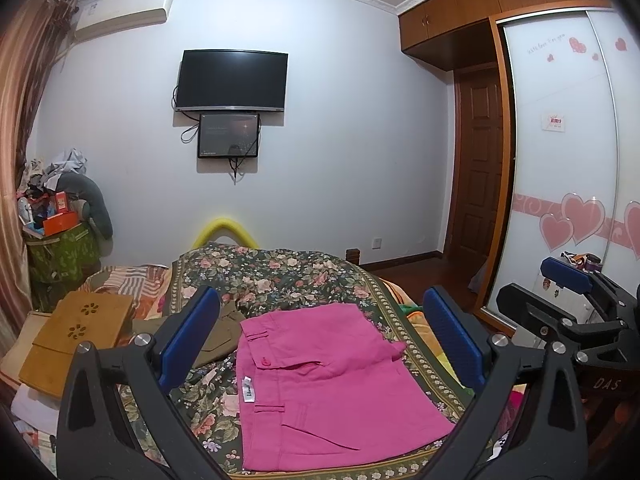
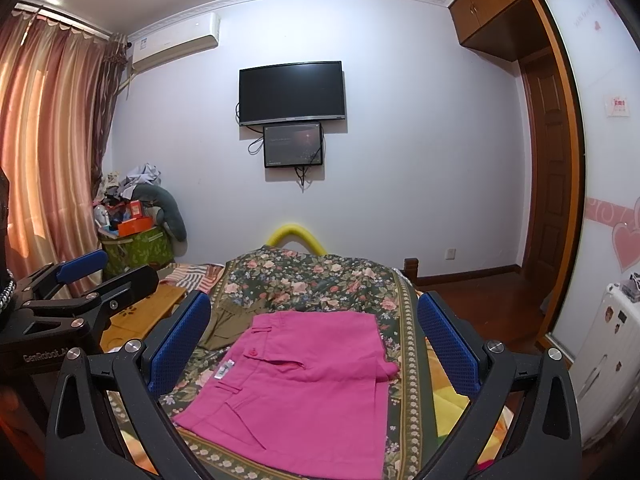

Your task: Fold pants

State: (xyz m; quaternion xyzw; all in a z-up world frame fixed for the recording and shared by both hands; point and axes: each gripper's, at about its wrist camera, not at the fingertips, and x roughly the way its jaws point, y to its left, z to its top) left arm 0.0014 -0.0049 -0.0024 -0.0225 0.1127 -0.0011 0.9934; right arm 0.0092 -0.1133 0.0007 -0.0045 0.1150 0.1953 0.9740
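Since the bright pink cotton pants already lie folded flat on the floral-quilted bed, left claw and right claw hover above, both wide, holding nothing.

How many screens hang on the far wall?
2: a large dark TV, and a smaller screen mounted directly beneath it, showing a dim image. None looks hidden.
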